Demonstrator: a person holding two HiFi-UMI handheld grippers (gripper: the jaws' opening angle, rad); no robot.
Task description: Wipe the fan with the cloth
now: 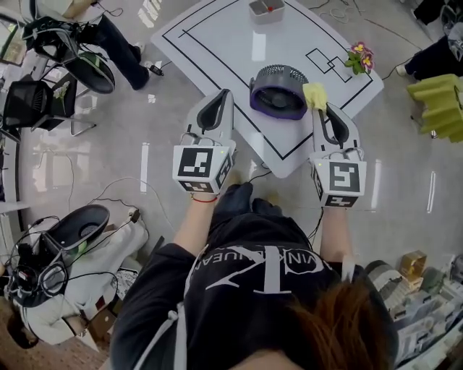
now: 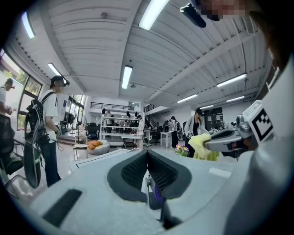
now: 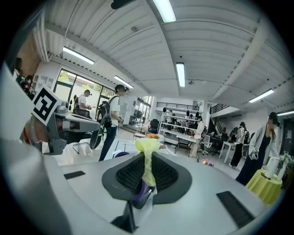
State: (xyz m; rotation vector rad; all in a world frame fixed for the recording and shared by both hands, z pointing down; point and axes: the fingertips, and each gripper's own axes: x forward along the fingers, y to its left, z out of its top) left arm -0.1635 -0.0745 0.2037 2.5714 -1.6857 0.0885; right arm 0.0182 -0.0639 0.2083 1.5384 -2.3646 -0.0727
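The fan (image 1: 278,90), round with a grey grille and a purple rim, lies flat on the white table (image 1: 217,43) near its front corner. A small yellow cloth (image 1: 315,95) sticks out of my right gripper (image 1: 321,108), which is shut on it just right of the fan. In the right gripper view the cloth (image 3: 147,158) hangs pinched between the black pads. My left gripper (image 1: 224,95) is shut and holds nothing, hovering left of the fan. Both grippers are held above the table, apart from the fan. The left gripper view shows its jaws pressed together.
A grey box (image 1: 266,9) stands at the table's far side, and a small pot of flowers (image 1: 359,58) at its right corner. Office chairs (image 1: 43,94) and cables lie to the left. A yellow-green object (image 1: 438,101) is on the right. People stand around the room.
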